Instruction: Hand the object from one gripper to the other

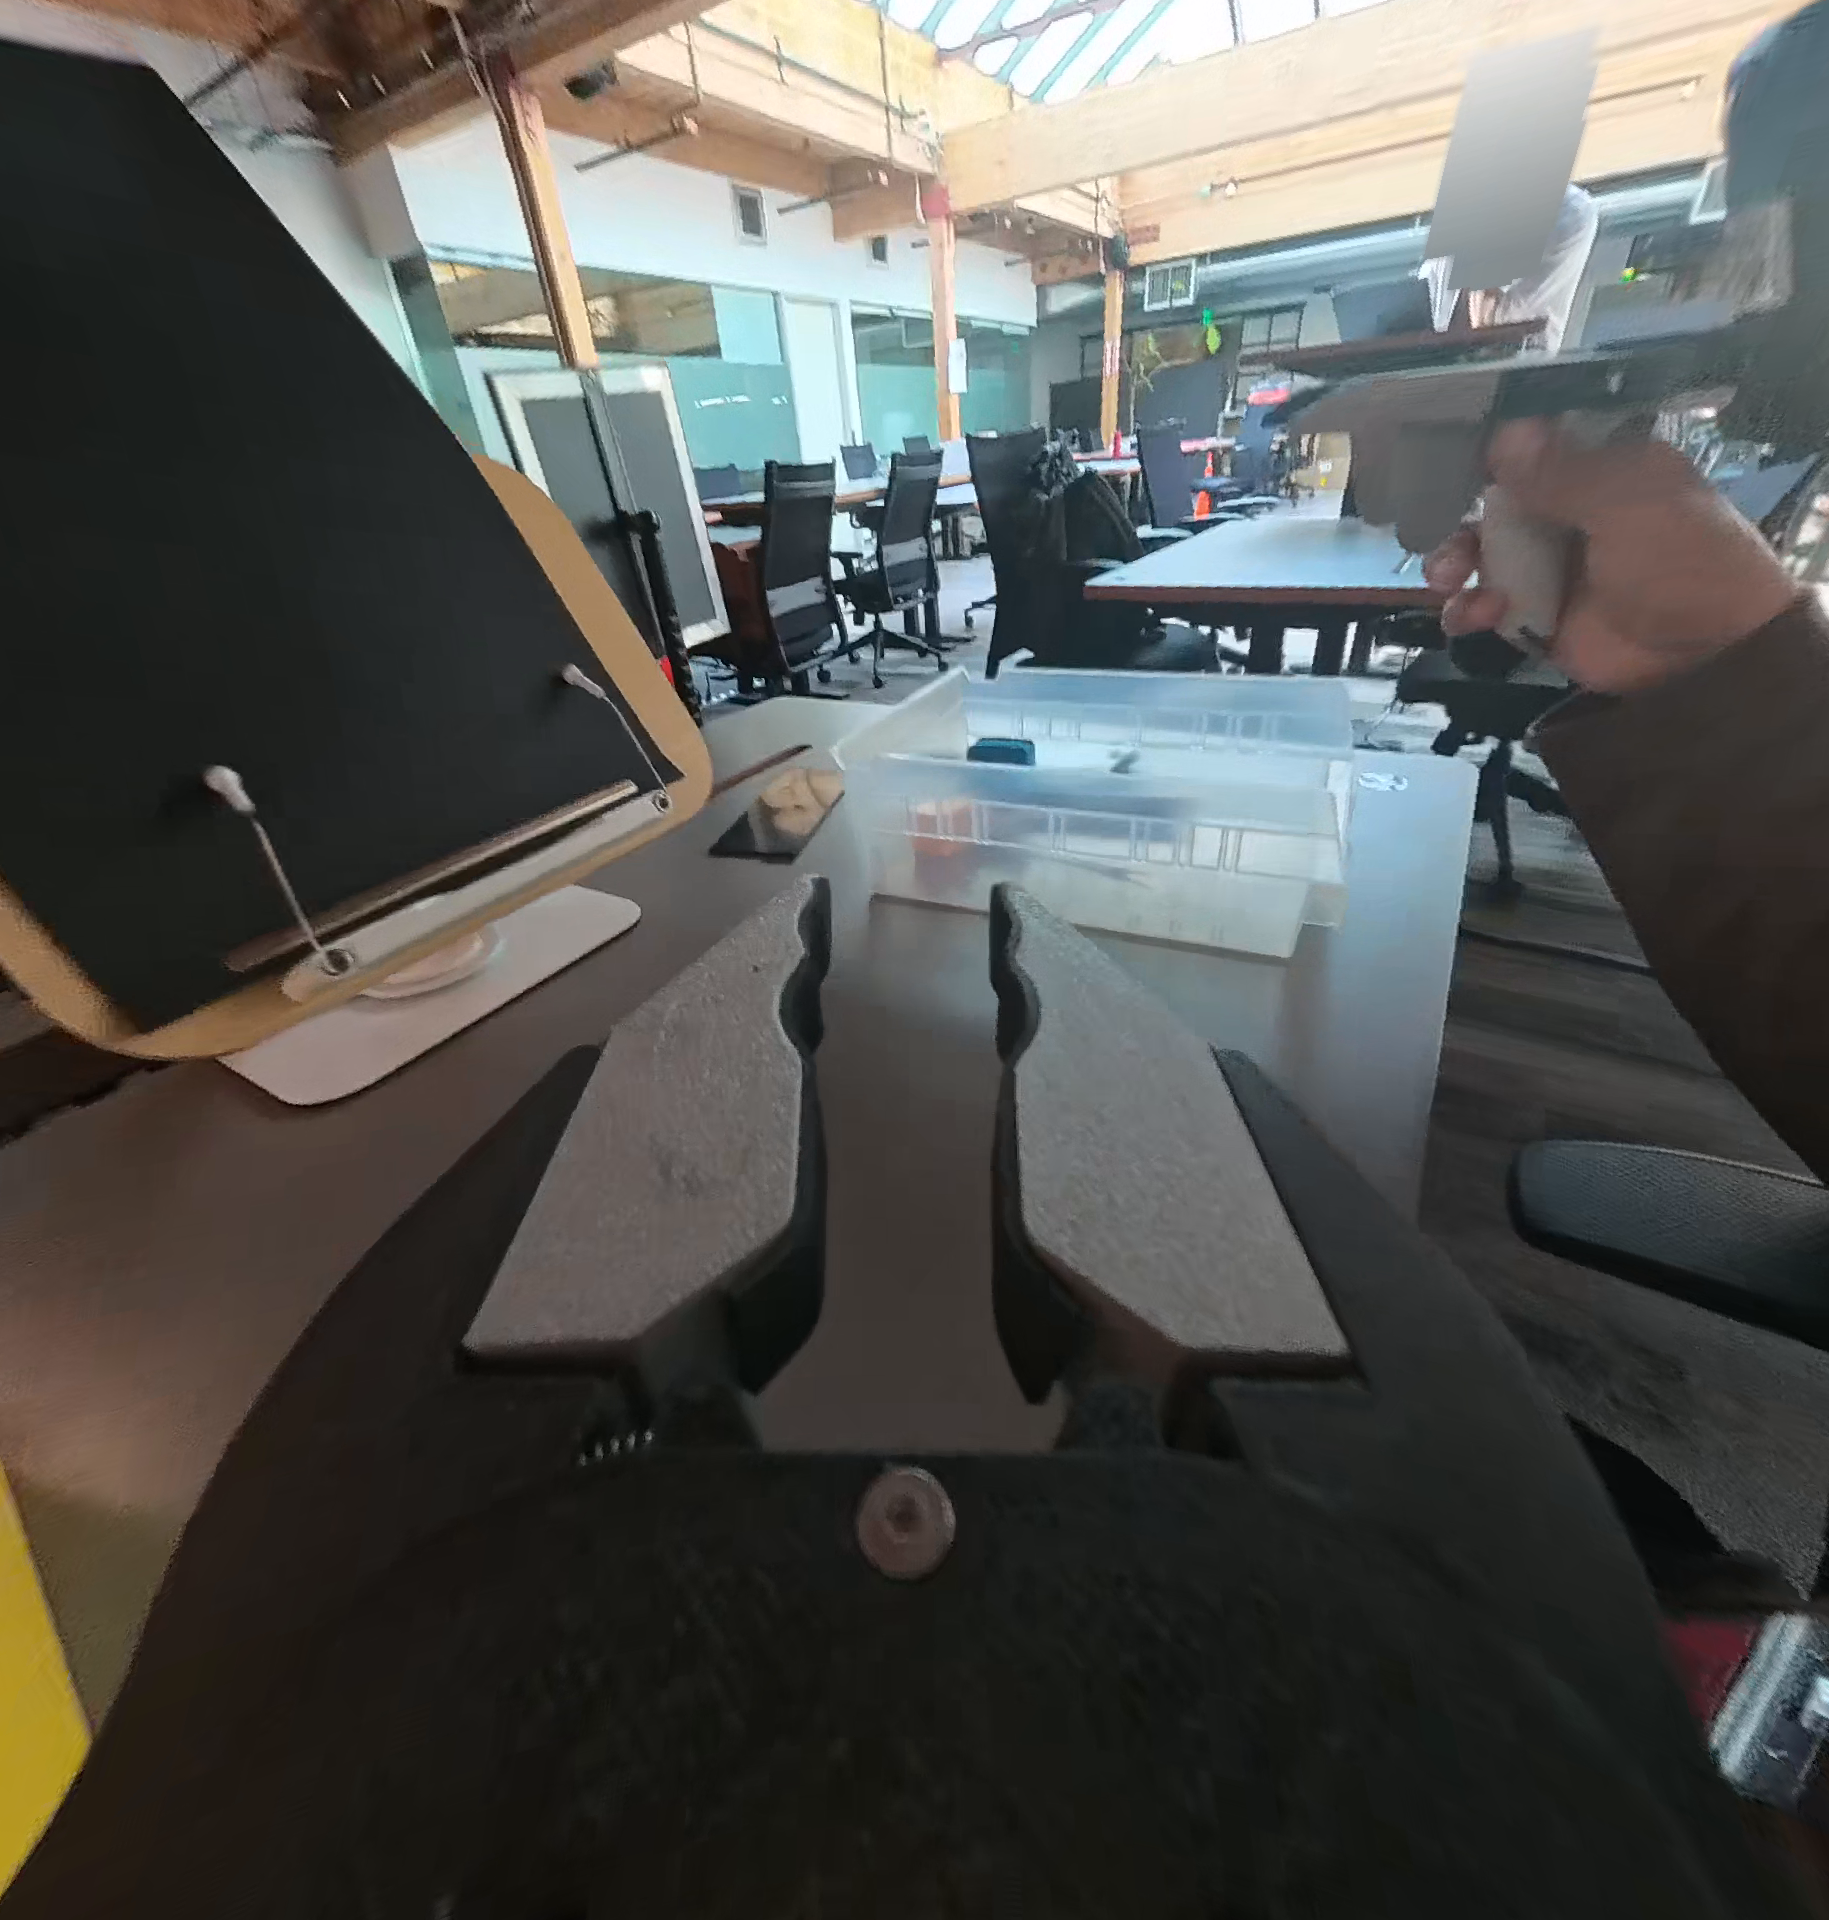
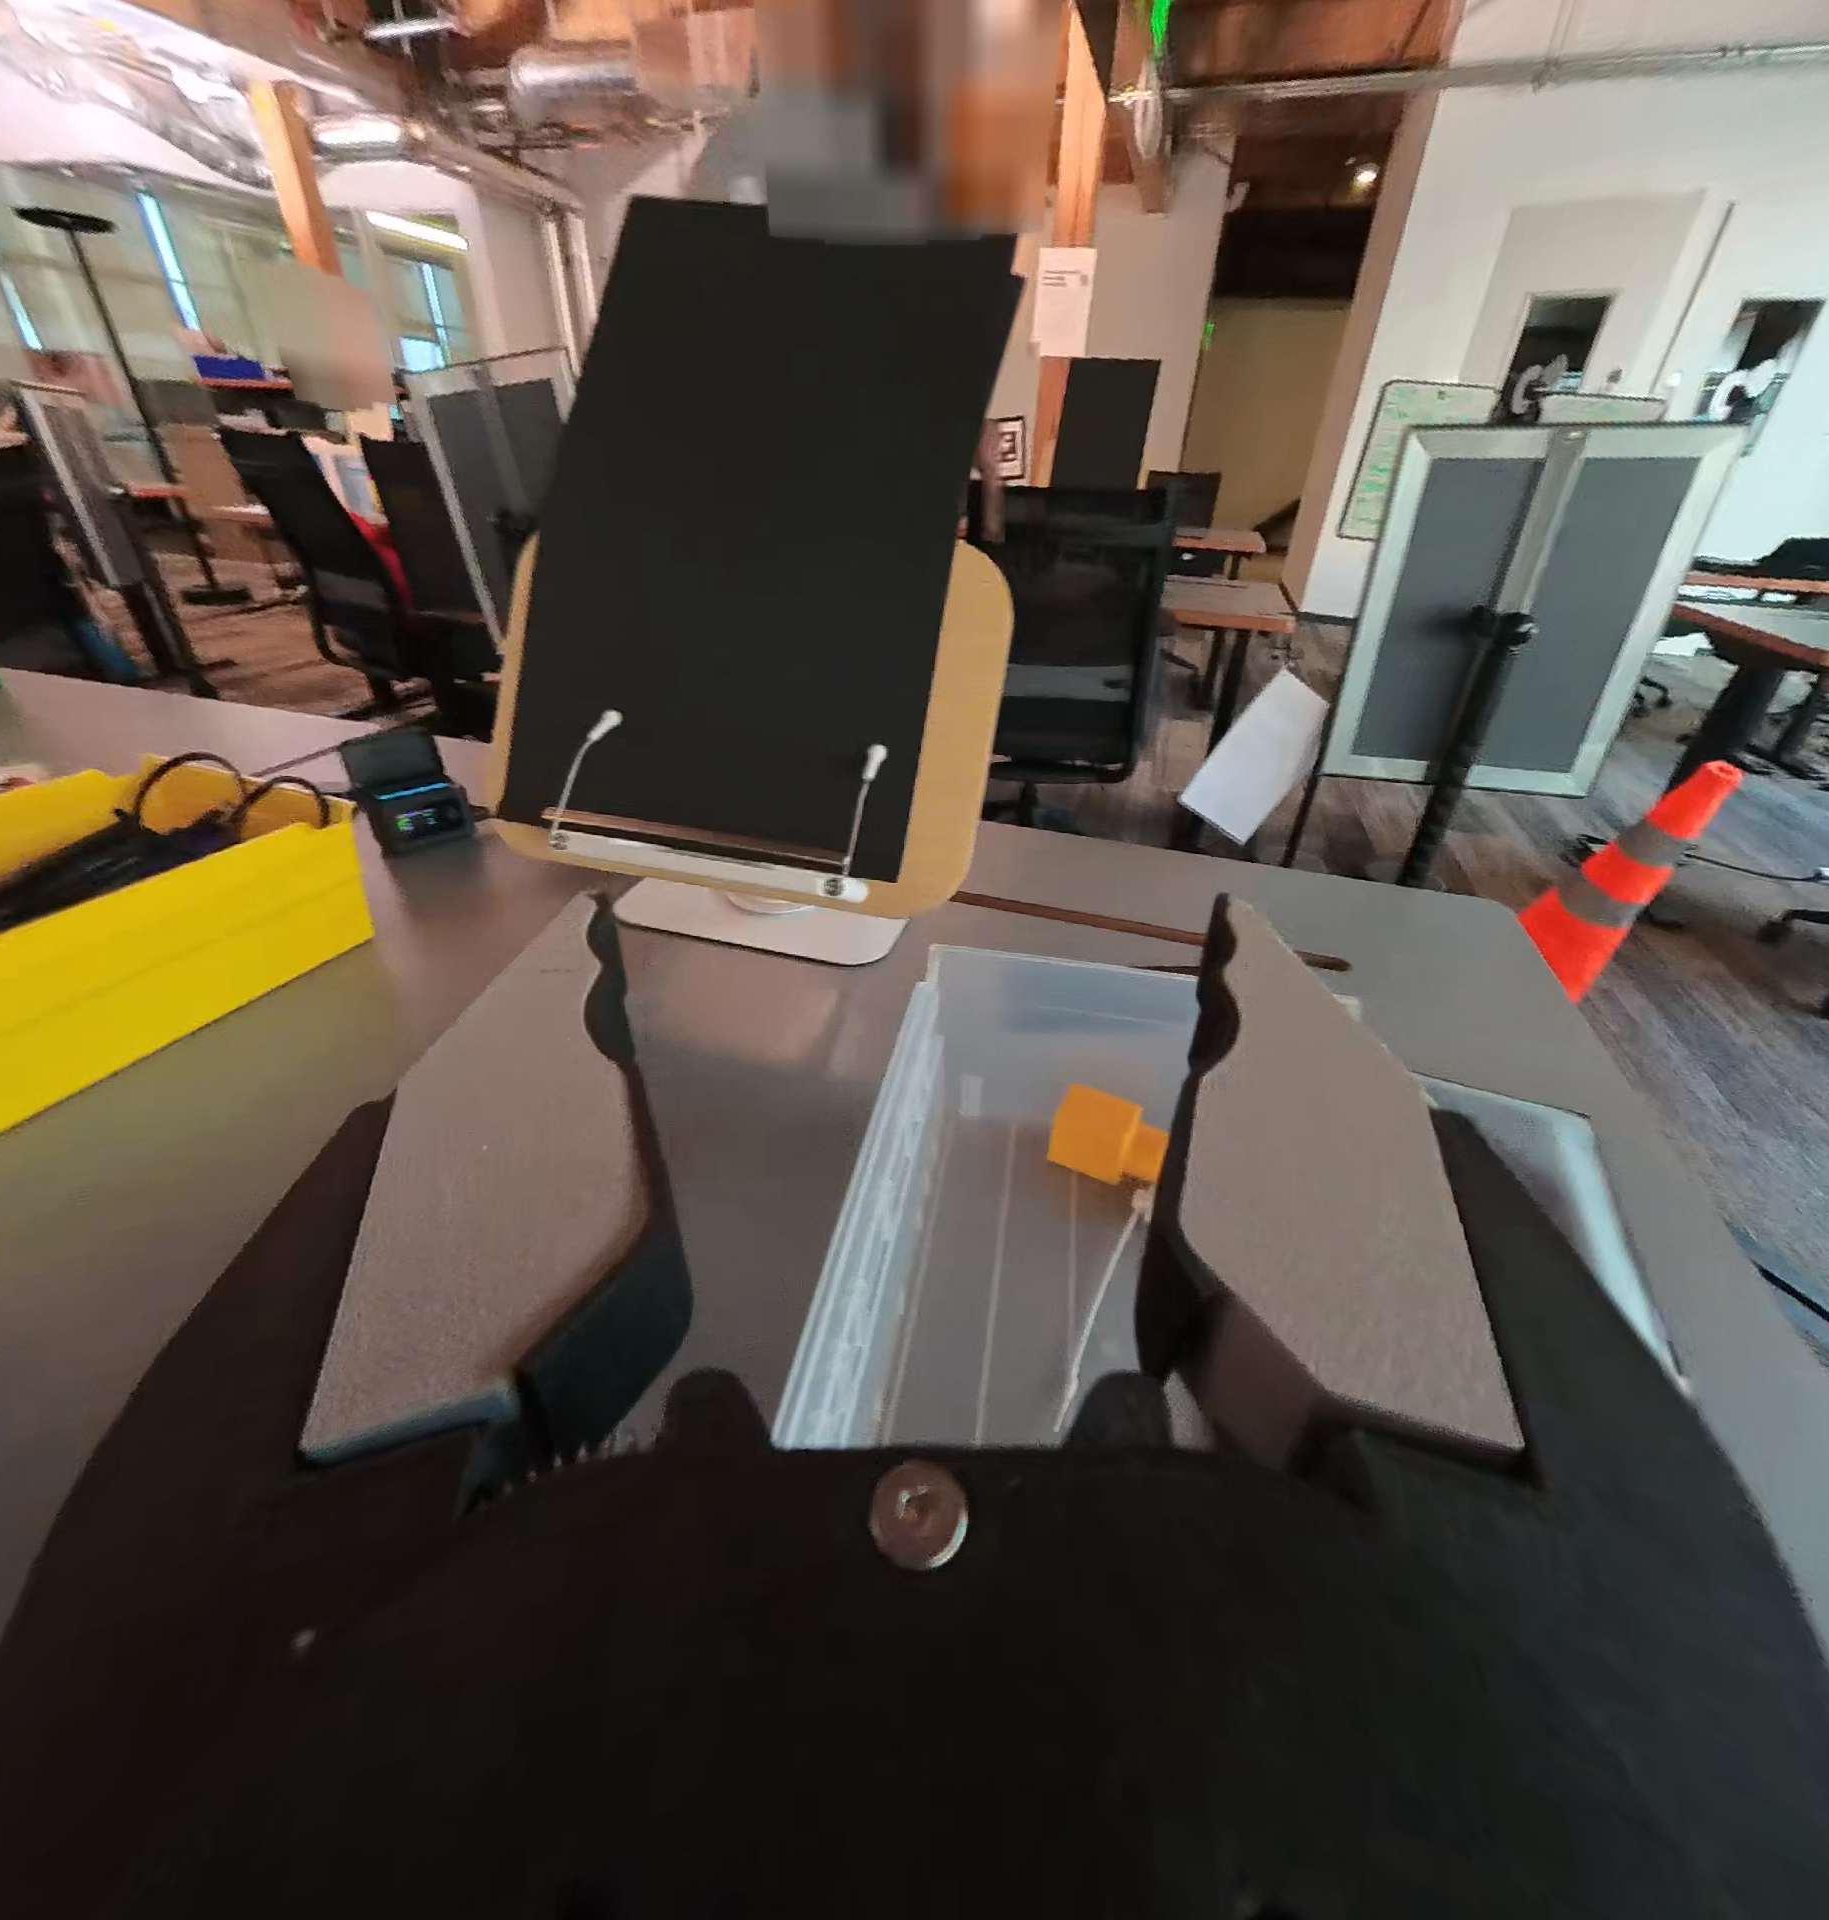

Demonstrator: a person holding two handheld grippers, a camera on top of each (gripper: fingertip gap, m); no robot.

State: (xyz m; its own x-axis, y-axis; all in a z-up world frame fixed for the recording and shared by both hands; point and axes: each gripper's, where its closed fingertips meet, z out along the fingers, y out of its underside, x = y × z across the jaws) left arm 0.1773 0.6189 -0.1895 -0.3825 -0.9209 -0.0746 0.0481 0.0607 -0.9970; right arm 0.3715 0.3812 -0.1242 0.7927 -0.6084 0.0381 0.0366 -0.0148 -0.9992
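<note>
An orange block (image 2: 1102,1135) with a thin white cord lies in a clear plastic bin (image 2: 889,1195) on the grey table. It shows as an orange patch through the bin wall in the left wrist view (image 1: 936,831). My right gripper (image 2: 908,935) is open wide and empty, above the bin's near end, with the block just inside its right finger. My left gripper (image 1: 910,914) is open with a narrower gap and empty, a little short of the bins. The right gripper (image 1: 1575,395) shows blurred at the upper right of the left wrist view, held by a hand (image 1: 1616,561).
A book stand with a black board (image 2: 764,582) stands at the back of the table (image 2: 754,1070). A yellow box (image 2: 151,935) of cables sits left. A second clear bin (image 1: 1159,717) holds a blue item (image 1: 998,750). A small black plate (image 1: 775,821), an orange cone (image 2: 1627,873), chairs around.
</note>
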